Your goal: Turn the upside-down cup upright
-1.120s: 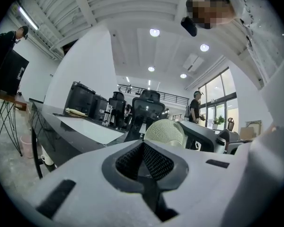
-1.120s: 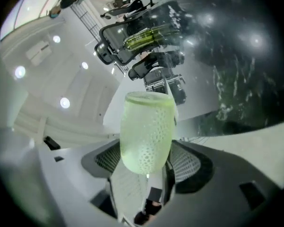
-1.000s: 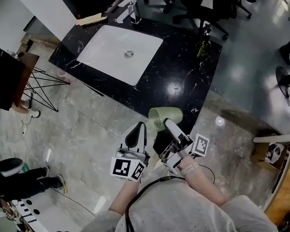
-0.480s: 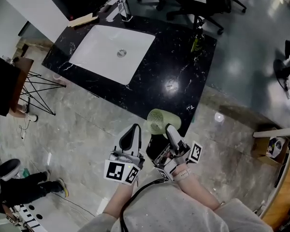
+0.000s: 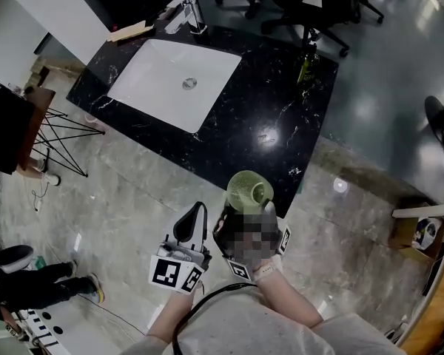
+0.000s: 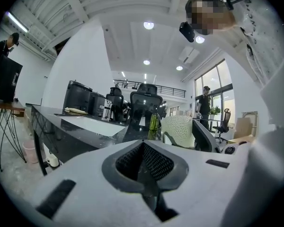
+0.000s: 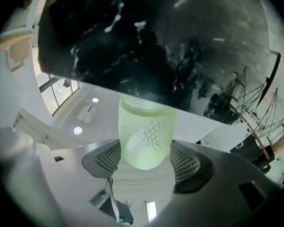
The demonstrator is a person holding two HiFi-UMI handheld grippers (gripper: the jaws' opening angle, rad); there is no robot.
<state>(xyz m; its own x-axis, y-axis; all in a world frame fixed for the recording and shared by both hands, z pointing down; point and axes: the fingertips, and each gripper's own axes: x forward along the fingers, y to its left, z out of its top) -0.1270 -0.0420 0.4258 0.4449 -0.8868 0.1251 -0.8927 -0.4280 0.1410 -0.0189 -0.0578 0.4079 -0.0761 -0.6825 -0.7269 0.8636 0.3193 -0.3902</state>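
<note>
My right gripper (image 5: pixel 246 208) is shut on a pale green dimpled cup (image 5: pixel 248 191), held in the air just off the near edge of the black marble counter (image 5: pixel 274 117). In the head view the cup's open mouth faces up toward the camera. In the right gripper view the cup (image 7: pixel 144 136) sits between the two mesh pads of that gripper (image 7: pixel 146 158), which press on its sides. My left gripper (image 5: pixel 193 214) hangs to the left of the cup, shut and empty; its own view shows the left gripper (image 6: pixel 143 160) with jaws together and the cup (image 6: pixel 180 131) off to its right.
A white sink basin (image 5: pixel 174 80) with a faucet (image 5: pixel 196 13) is set in the counter's left half. A green bottle (image 5: pixel 306 61) stands at the counter's far right. Office chairs (image 5: pixel 303 6) are behind it, and a black stand (image 5: pixel 15 124) is at the left.
The right gripper has tipped upward and rolled, turning the cup from lying sideways to mouth-up. The left gripper has stayed about where it was.
</note>
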